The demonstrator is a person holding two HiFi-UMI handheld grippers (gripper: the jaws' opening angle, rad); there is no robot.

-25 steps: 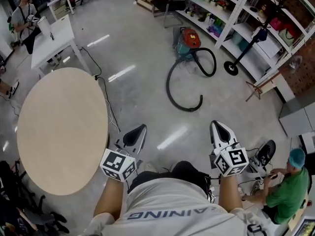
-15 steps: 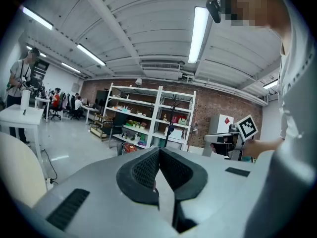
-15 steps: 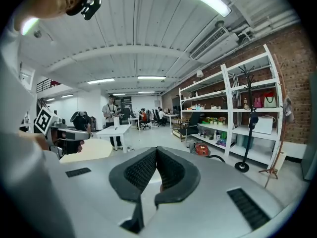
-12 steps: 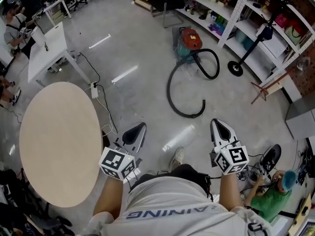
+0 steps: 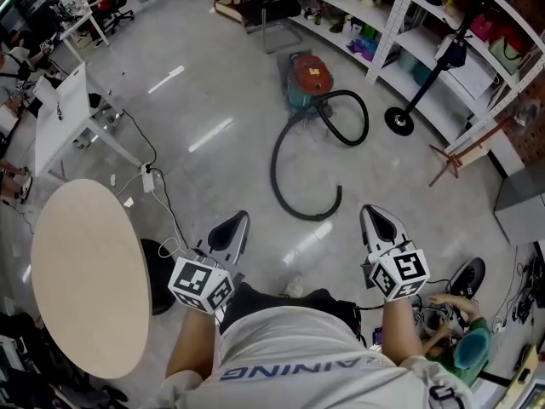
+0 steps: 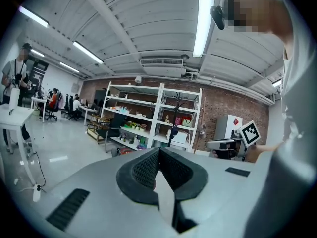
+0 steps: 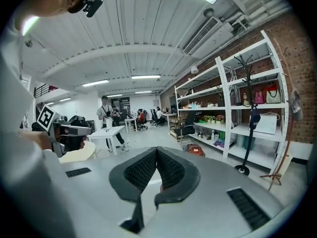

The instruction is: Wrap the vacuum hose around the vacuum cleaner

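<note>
Both grippers are held low in front of the person, the left gripper [image 5: 231, 230] and the right gripper [image 5: 380, 226] each with its jaws pressed together on nothing. The red vacuum [image 5: 305, 78] stands on the floor well ahead, near the shelves [image 5: 423, 51]. Its black hose [image 5: 273, 169] lies unwrapped in a loose curve on the floor between the vacuum and the grippers.

hose [image 5: 273, 170] before vacuum [image 5: 306, 77], table [image 5: 85, 271] left, shelves [image 5: 383, 25] right
</note>
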